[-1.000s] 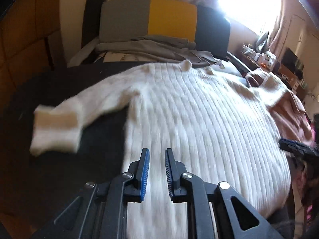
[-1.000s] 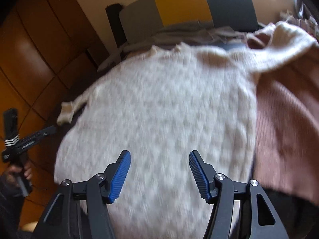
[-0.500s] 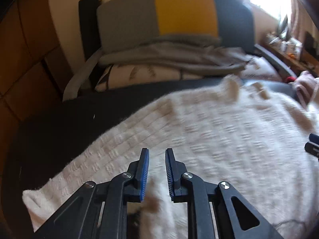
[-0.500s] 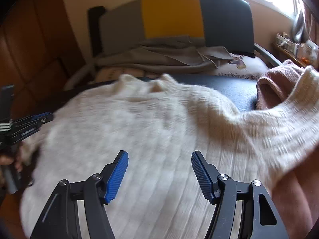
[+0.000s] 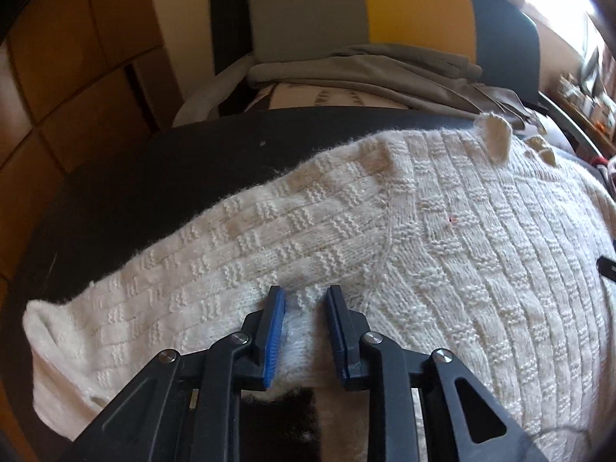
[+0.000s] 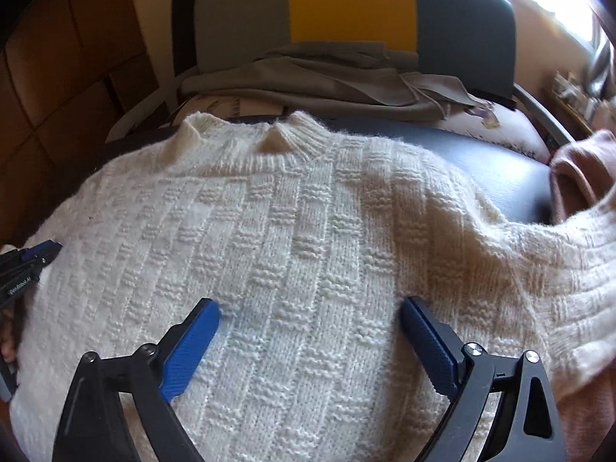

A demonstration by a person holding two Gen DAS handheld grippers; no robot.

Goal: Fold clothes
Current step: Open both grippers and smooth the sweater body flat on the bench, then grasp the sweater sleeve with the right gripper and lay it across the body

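A cream knitted sweater [image 5: 442, 238] lies spread flat on a dark surface [image 5: 154, 192], collar toward the back. Its left sleeve [image 5: 184, 292] stretches out to the left. My left gripper [image 5: 304, 300] sits low over the sleeve's lower edge near the armpit, its jaws a narrow gap apart with knit between the blue pads. In the right wrist view the sweater [image 6: 308, 250] fills the frame, collar [image 6: 285, 134] at the back, right sleeve [image 6: 558, 261] running off right. My right gripper [image 6: 310, 312] is wide open just above the sweater's chest. The left gripper's tip [image 6: 34, 258] shows at the left edge.
A pink garment [image 6: 577, 169] lies under the right sleeve. Behind the sweater are folded grey clothes [image 6: 327, 77] on a patterned cushion, against a grey, yellow and dark blue backrest [image 6: 346, 7]. Wooden panels [image 5: 69, 77] stand at the left. Cluttered shelves sit far right.
Both grippers have moved forward and down toward the sweater. The left one has come from the hem side to the left sleeve's edge. The right one stays wide open.
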